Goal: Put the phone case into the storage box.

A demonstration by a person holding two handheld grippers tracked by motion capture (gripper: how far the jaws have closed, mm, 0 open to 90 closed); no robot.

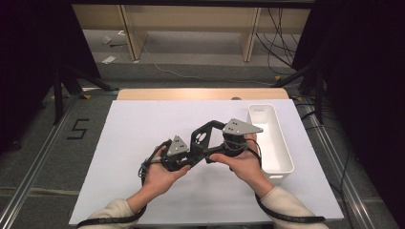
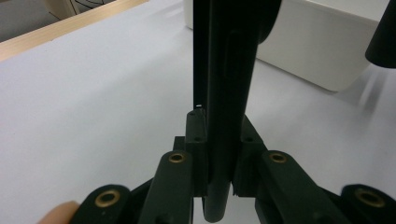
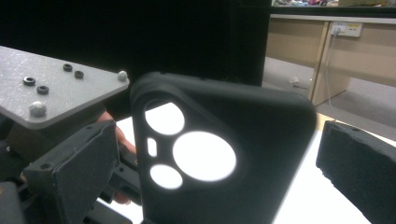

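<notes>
Here, in the high view, two hands meet over the white sheet point(image 1: 143, 143) that covers the table, just beside the long white bin point(image 1: 282, 143) lying along the sheet's right edge. The left gripper point(image 1: 193, 151) points toward the bin and clamps the lower edge of a black phone case point(image 1: 203, 136), which stands on edge and rises toward the right gripper point(image 1: 217, 143), the one nearer the bin, under its grey three-cornered plate point(image 1: 242, 127). In the left gripper view, the case point(image 2: 226, 93) stands upright between the two black jaws, whose pads point(image 2: 196, 140) press on it from both sides; the bin's corner point(image 2: 322, 51) lies beyond it, a little apart. In the right gripper view, the case point(image 3: 224, 154) shows its camera cutouts and sits between that gripper's two pads point(image 3: 74, 172), each with a clear gap to it, so these jaws stand released around the case without pressing on it; the left gripper's grey plate point(image 3: 56, 93) shows at the upper left.
</notes>
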